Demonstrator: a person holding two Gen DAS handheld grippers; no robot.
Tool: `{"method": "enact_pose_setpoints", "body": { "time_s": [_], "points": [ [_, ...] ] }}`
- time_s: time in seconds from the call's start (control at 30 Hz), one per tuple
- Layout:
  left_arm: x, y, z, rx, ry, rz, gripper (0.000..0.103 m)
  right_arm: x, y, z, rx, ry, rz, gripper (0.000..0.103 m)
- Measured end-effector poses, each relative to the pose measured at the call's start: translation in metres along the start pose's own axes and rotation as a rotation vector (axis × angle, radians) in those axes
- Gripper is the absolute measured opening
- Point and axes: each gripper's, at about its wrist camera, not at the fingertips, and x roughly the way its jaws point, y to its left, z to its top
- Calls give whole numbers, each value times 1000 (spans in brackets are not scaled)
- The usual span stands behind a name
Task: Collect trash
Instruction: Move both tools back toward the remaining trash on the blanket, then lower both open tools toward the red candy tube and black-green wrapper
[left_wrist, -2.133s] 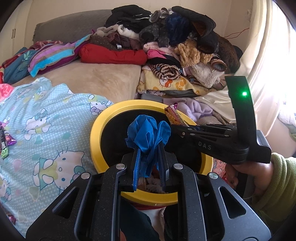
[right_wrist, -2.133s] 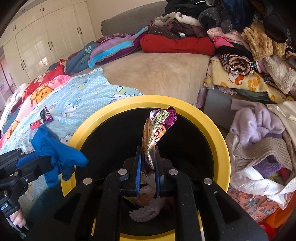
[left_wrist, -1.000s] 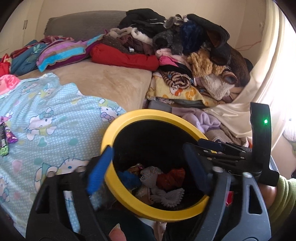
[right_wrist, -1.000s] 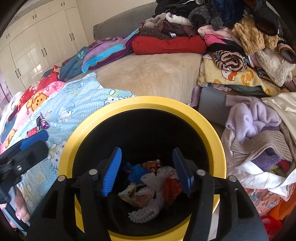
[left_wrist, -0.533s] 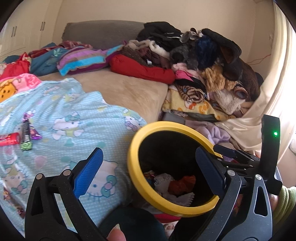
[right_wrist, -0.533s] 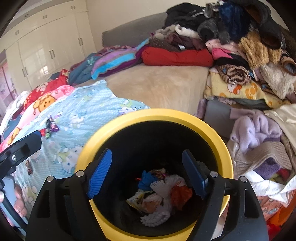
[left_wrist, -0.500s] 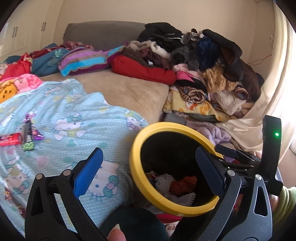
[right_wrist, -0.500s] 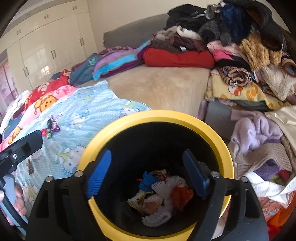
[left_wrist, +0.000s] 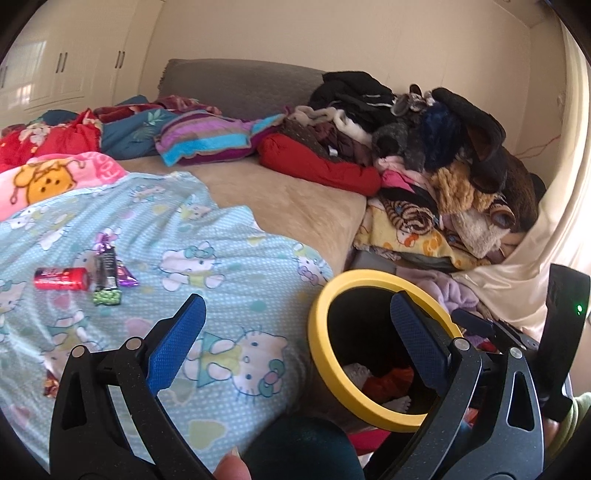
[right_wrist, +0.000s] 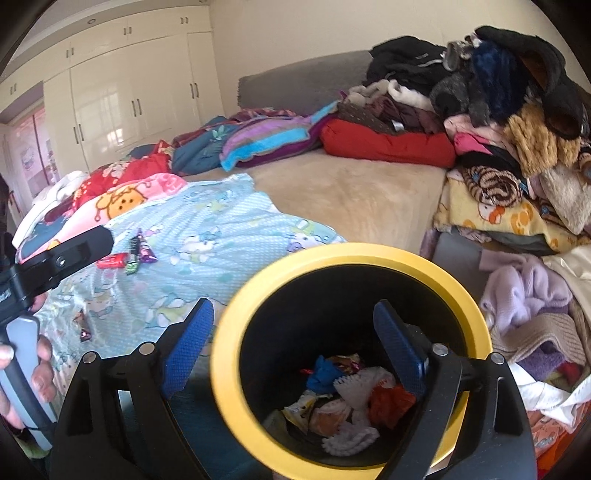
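Yellow-rimmed black bin (right_wrist: 354, 254) sits at the bed edge, against the blue cat-print blanket (left_wrist: 207, 236), with a loose heap already inside: a blue wad (right_wrist: 323, 374), an orange crumple (right_wrist: 391, 402), white frilly scraps, a snack wrapper (right_wrist: 304, 406). Rough read: part done, more to fetch.

Left on the blanket, well apart from the bin: a red can (left_wrist: 61, 278) lying on its side, a dark wrapper with a green end (left_wrist: 105, 275) just beside it with a purple wrapper (left_wrist: 125, 275) touching that, plus a small dark red wrapper (left_wrist: 51, 384) nearer the blanket's front edge.

Left gripper (left_wrist: 295, 343): jaws have just been opening, now spread fully wide, nothing between the pads. Right gripper (right_wrist: 295, 347): jaws have just been opening too, wide apart, empty, straddling the bin's near rim without touching it as far as I can tell.

View split: right wrist looks straight into the bin, so contents are readable there; left wrist catches only a sliver of them but gives the clearest look at the leftover trash. Right wrist also shows the person's left hand (right_wrist: 26, 373) on its handle.
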Motion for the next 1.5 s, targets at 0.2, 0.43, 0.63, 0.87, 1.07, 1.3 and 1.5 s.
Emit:
{"method": "enact_pose_setpoints", "body": {
  "time_s": [0.2, 0.43, 0.63, 0.87, 1.07, 1.3, 1.5],
  "points": [
    [-15, 18, 4, -32, -32, 30, 92, -9, 27, 3, -42, -35, 31, 86],
    [-27, 38, 6, -70, -55, 57, 92, -13, 50, 6, -68, -52, 51, 89],
    [-37, 55, 6, -85, -74, 98, 92, -12, 62, 8, -77, -54, 59, 90],
    [-50, 77, 9, -107, -105, 147, 92, -10, 77, 10, -79, -61, 79, 91],
    [-58, 93, 9, -122, -118, 182, 92, -6, 97, 12, -88, -64, 103, 91],
    [-65, 114, 10, -138, -133, 222, 92, 5, 122, 16, -119, -58, 136, 91],
    [-71, 136, 10, -163, -143, 258, 92, 20, 146, 19, -148, -46, 156, 91]
  ]
}}
